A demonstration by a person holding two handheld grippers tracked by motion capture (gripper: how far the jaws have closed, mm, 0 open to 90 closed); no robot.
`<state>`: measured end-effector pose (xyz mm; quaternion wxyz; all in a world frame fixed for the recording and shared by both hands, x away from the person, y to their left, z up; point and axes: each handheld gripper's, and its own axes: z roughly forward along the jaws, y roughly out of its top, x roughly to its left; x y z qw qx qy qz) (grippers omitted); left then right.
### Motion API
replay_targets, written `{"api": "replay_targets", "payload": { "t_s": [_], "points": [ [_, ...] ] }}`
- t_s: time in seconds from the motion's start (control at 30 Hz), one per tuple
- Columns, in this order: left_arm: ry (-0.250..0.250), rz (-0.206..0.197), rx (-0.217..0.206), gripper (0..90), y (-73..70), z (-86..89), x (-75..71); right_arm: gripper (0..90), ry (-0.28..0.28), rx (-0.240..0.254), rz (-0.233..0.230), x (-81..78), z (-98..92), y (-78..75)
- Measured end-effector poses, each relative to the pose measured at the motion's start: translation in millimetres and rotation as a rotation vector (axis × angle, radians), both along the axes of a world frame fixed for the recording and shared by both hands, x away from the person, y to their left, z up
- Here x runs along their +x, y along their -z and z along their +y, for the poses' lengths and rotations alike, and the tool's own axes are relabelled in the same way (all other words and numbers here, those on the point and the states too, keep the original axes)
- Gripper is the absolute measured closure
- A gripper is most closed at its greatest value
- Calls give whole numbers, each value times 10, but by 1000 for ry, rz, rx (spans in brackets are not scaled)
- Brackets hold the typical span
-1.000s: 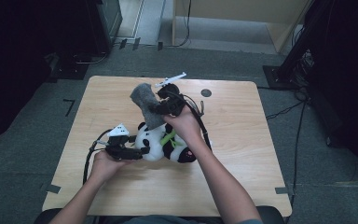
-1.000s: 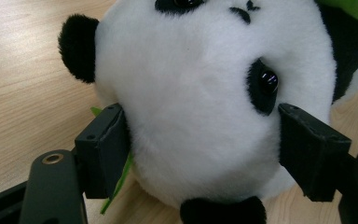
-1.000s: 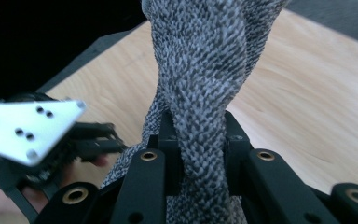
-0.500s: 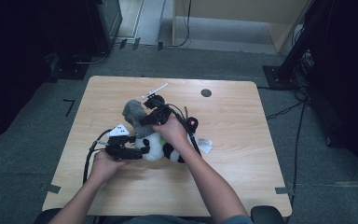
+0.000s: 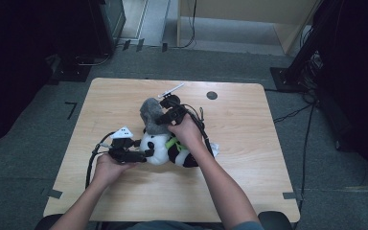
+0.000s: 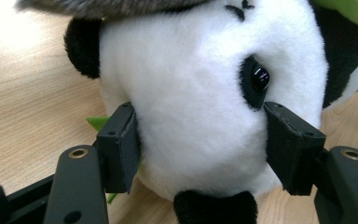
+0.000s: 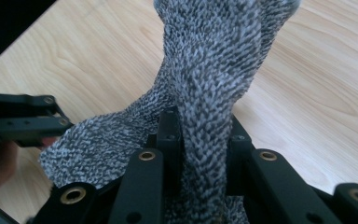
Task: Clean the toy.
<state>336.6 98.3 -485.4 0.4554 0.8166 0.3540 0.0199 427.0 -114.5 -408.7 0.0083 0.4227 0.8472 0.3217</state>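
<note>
Left claw around panda head; right claw pinching grey knit.

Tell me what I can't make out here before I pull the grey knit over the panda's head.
- Panda: body under the right hand, high view.
- Panda's far eye: behind its own head, left gripper view.
- Grey knit: what garment, top cut by frame edge, right gripper view.
- Small white item on the table: too small, high view.

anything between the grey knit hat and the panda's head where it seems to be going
Nothing visible. The grey knit hat, pinched in the right gripper, already hangs over the panda's head, which the left gripper clamps.
</note>
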Motion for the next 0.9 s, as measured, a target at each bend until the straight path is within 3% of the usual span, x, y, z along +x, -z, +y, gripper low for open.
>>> {"api": "replay_targets", "payload": {
  "t_s": [0.5, 0.9],
  "points": [
    [3, -6, -3, 353, 6, -20, 3, 768, 83, -46, -2, 14, -488, -64],
    [0, -1, -5, 353, 9, -14, 8, 775, 173, -78, -35, 7, -954, -196]
  ]
}}
